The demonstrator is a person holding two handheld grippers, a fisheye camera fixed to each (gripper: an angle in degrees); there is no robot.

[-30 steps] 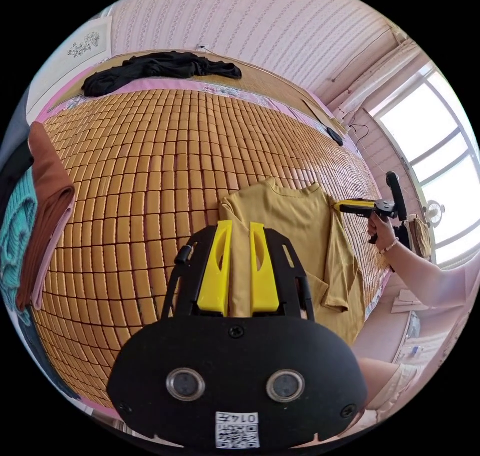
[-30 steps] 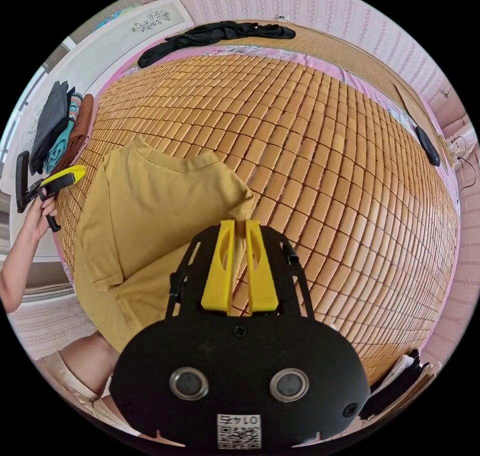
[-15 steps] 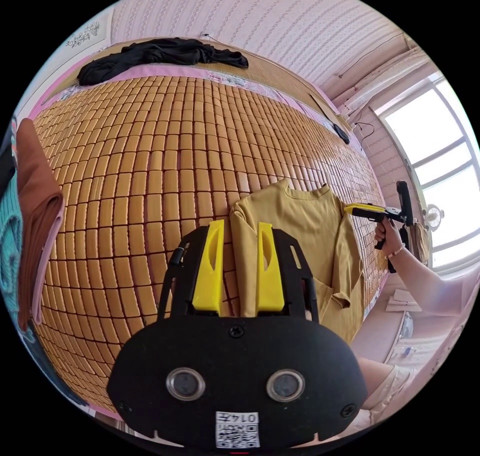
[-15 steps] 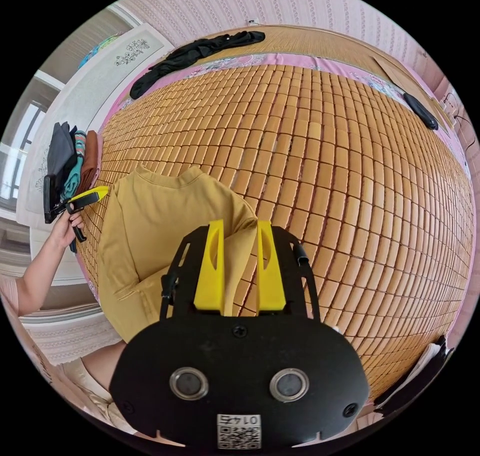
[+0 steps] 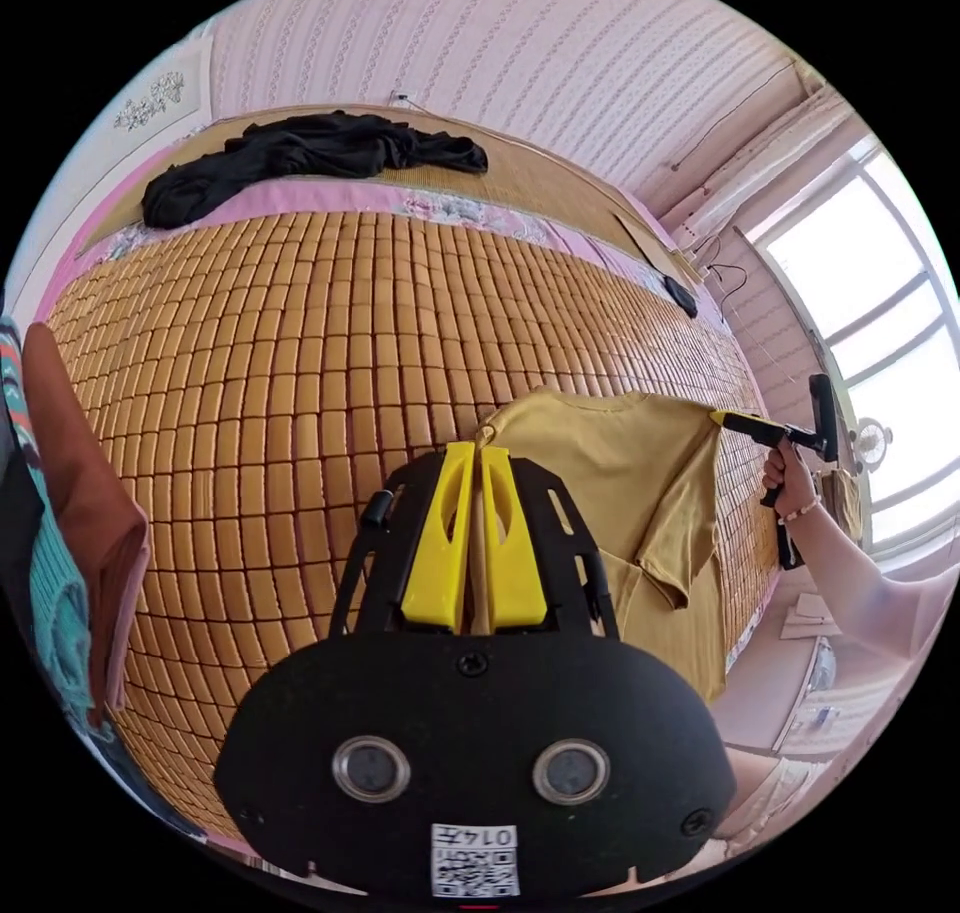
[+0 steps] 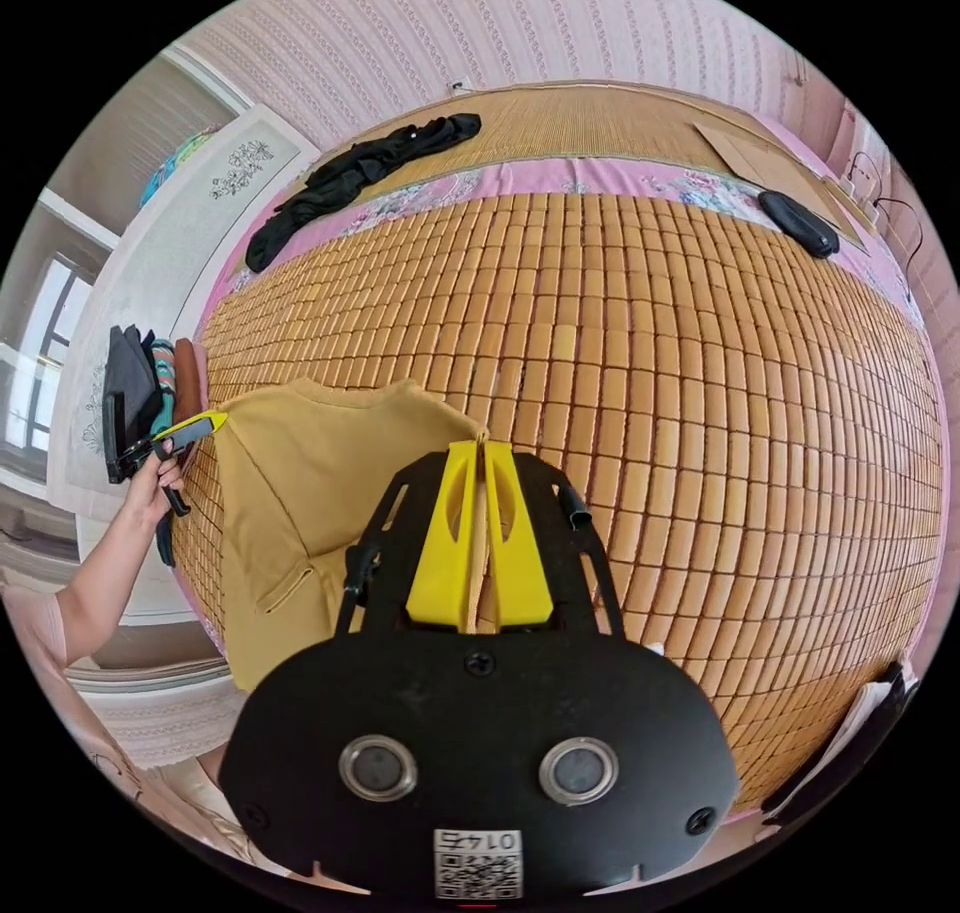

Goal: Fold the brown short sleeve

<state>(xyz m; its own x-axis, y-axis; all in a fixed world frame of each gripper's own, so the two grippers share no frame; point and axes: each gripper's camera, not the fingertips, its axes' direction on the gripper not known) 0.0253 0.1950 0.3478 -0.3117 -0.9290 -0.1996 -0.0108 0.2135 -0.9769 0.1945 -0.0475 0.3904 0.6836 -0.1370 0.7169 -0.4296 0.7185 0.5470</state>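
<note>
I have both tools clamped on the brown short sleeve [image 5: 610,463]: left tool [image 5: 477,450] and right tool [image 6: 482,445] each pinch a shoulder, lifting it over the bed's bamboo mat [image 6: 700,403].

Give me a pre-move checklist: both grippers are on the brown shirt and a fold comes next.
1. Left gripper shut on one shoulder of the shirt: ok.
2. Right gripper shut on the other shoulder: ok.
3. Collar edge taut between the two grips: ok.
4. Sleeves lying flat: not ok; one sleeve drapes over the front.
5. Bamboo mat bare ahead of the shirt: ok.
6. Hem flat: cannot tell; it hangs past the mat's edge, partly behind the gripper bodies.
</note>
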